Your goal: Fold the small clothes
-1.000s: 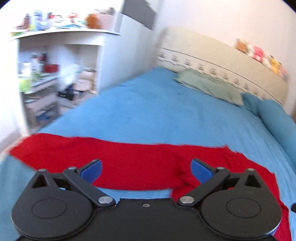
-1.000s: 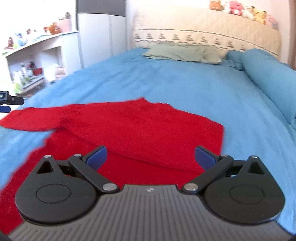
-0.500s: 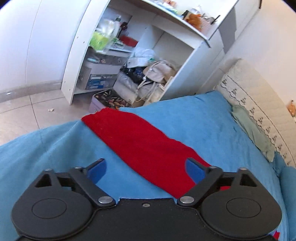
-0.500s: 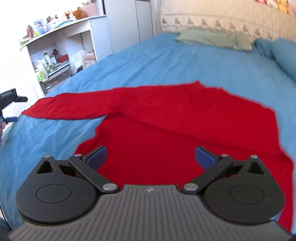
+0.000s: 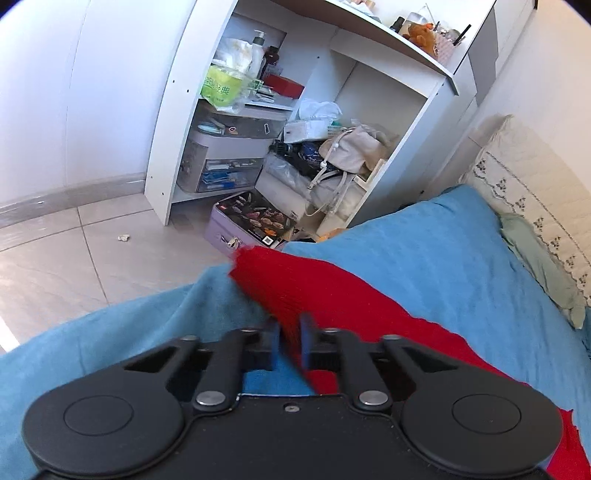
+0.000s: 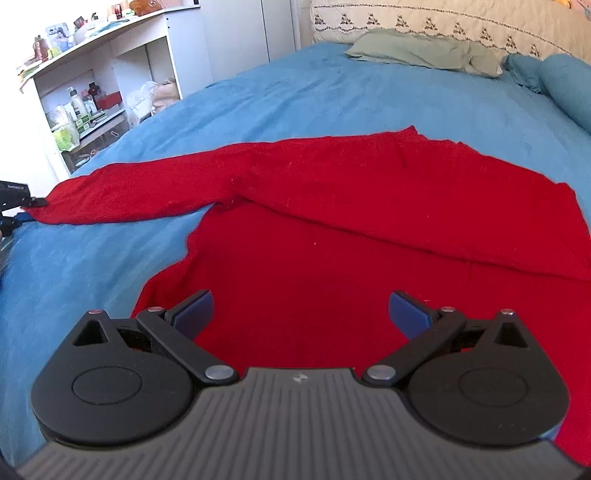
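A red knit sweater lies spread on the blue bedspread, one long sleeve stretched toward the bed's left edge. In the left wrist view my left gripper is shut on the red sleeve near its cuff, the fabric pinched between the blue pads. That same gripper shows at the sleeve's tip in the right wrist view. My right gripper stands open low over the sweater's body near its hem, with nothing between its fingers.
A white shelf unit crammed with bottles, bags and boxes stands beside the bed, with tiled floor below. A green pillow and a blue bolster lie at the padded headboard.
My left gripper swung to the sleeve's end at the bed's edge and shut on it. My right gripper came down closer over the sweater's body and stayed open.
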Motion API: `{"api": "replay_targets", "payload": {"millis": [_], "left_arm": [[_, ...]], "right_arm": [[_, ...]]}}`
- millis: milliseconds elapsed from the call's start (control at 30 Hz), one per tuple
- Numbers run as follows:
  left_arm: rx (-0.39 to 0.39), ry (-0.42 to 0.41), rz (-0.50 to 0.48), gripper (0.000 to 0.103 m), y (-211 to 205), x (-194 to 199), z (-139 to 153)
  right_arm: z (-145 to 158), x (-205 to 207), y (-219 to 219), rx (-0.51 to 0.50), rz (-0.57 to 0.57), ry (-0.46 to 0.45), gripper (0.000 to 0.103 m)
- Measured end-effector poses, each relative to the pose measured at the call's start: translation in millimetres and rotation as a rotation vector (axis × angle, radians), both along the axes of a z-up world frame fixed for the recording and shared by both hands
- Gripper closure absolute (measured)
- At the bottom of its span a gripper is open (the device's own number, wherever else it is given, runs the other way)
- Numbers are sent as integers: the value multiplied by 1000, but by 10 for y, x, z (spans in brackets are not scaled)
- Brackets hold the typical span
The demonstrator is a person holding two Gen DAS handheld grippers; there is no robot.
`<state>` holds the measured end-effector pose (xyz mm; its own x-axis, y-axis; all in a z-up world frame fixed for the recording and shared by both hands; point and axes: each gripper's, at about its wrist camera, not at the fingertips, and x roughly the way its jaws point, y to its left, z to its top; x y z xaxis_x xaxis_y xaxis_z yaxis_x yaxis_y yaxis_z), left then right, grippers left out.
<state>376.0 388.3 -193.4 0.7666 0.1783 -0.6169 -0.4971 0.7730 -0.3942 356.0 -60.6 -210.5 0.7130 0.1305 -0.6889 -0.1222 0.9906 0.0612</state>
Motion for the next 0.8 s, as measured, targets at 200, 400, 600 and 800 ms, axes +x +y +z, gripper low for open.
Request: {"api": "replay_targets", "payload": {"millis": [200,400,600,800], "left_arm": [[81,9,-23,99,-136,9,134],[120,-97,-106,99,-583,90,666],[142,-256,-296,99,-1716,395,1363],[111,-354,-597,99,-3410,747,1657]], "right_arm": [[-5,-38,-99,56,-24,3,0],[133,-81,-370,91,-66,-17,0],[310,-175,-868,145,-124,-54,0],[442,-380,-1576,184,-208,-86,0]]}}
